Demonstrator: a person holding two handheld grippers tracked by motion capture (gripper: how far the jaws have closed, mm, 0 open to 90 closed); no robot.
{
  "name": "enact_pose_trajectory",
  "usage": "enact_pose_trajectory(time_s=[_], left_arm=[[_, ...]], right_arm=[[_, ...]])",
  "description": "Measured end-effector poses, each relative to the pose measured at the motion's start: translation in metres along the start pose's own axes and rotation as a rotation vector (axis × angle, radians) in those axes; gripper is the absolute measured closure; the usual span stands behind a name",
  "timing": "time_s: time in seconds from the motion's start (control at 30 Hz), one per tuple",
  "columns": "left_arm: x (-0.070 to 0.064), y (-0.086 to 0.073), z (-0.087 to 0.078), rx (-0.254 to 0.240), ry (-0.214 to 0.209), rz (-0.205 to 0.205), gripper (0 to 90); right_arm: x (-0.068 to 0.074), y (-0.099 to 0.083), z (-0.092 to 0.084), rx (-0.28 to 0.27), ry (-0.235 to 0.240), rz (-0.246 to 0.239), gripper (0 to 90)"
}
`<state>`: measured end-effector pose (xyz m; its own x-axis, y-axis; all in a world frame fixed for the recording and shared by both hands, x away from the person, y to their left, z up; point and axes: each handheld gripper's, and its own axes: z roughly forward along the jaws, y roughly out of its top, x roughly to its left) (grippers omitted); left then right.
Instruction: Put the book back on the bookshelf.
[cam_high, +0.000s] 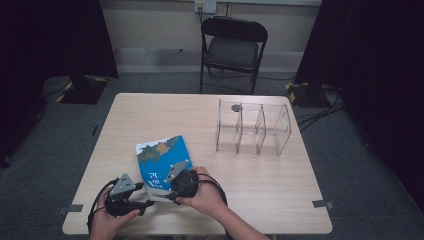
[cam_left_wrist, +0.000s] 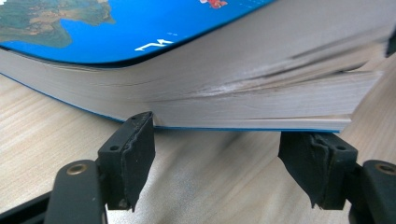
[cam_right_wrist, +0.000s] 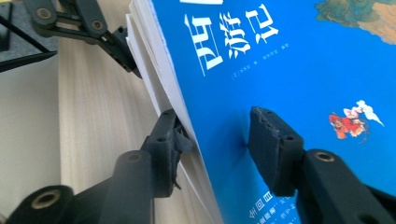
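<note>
While the left hand-held gripper (cam_high: 146, 203) props the near corner of the book (cam_high: 162, 159) up off the table (cam_high: 260, 175), jaws nearly pressed together beneath it, the right hand-held gripper (cam_right_wrist: 217, 140) straddles that raised edge, part spread: one jaw under the pages, one over the cover, not pinching. Book lies lower centre; clear organizer (cam_high: 252, 127) sits upper right.
</note>
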<state>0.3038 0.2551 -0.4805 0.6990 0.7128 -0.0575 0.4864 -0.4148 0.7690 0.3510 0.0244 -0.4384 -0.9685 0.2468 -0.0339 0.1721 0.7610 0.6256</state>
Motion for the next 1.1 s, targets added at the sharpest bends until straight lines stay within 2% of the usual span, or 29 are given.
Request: enact_pose_trajectory(time_s=[0.03,0.1,0.13,0.17,0.23,0.37,0.5,0.57,0.67,0.73,0.83,0.9,0.93,1.0,1.1], left_arm=[[0.000,0.000,0.000,0.002,-0.001,-0.004,26.8],[0.000,-0.001,0.001,0.005,-0.005,-0.009,26.8],[-0.001,-0.001,0.001,0.004,-0.010,-0.020,26.8],[0.000,-0.001,0.001,0.005,-0.004,-0.008,26.8],[-0.001,0.000,0.002,0.004,-0.011,-0.020,26.8],[-0.002,0.001,0.000,0.005,-0.014,-0.003,27.4],[-0.003,0.003,0.001,0.004,-0.018,0.010,27.8],[-0.003,0.003,0.001,0.007,-0.017,-0.001,27.7],[-0.003,0.003,0.001,0.008,-0.024,0.004,27.7],[-0.003,0.004,0.001,0.008,-0.024,0.007,27.7],[-0.002,0.004,0.001,0.014,-0.024,0.012,27.6],[-0.002,0.004,0.001,0.019,-0.020,0.013,27.6],[-0.002,0.004,0.002,0.006,-0.033,-0.008,27.6],[-0.001,0.005,0.000,0.000,-0.034,-0.015,27.1],[-0.001,0.008,-0.003,-0.035,-0.030,-0.021,27.6]], right_arm=[[-0.001,-0.001,0.000,-0.008,0.011,-0.007,52.3],[-0.002,-0.003,0.000,-0.004,0.057,0.027,44.4],[-0.001,-0.005,0.001,-0.038,0.088,0.056,41.2],[-0.001,-0.006,0.001,-0.043,0.086,0.049,40.4],[0.001,-0.008,0.003,-0.047,0.064,0.011,38.4],[0.003,-0.012,0.010,-0.074,0.014,-0.038,32.2],[0.007,-0.017,0.018,-0.097,-0.064,-0.094,28.0],[0.010,-0.019,0.022,-0.098,-0.101,-0.114,26.8],[0.013,-0.020,0.028,-0.098,-0.153,-0.178,25.3],[0.014,-0.020,0.031,-0.099,-0.166,-0.198,22.6],[0.016,-0.021,0.035,-0.111,-0.206,-0.230,24.8],[0.017,-0.021,0.037,-0.124,-0.208,-0.209,25.7],[0.016,-0.021,0.037,-0.127,-0.203,-0.208,26.3],[0.014,-0.019,0.034,-0.113,-0.191,-0.210,32.5],[0.014,-0.017,0.029,-0.119,-0.187,-0.201,44.4]])
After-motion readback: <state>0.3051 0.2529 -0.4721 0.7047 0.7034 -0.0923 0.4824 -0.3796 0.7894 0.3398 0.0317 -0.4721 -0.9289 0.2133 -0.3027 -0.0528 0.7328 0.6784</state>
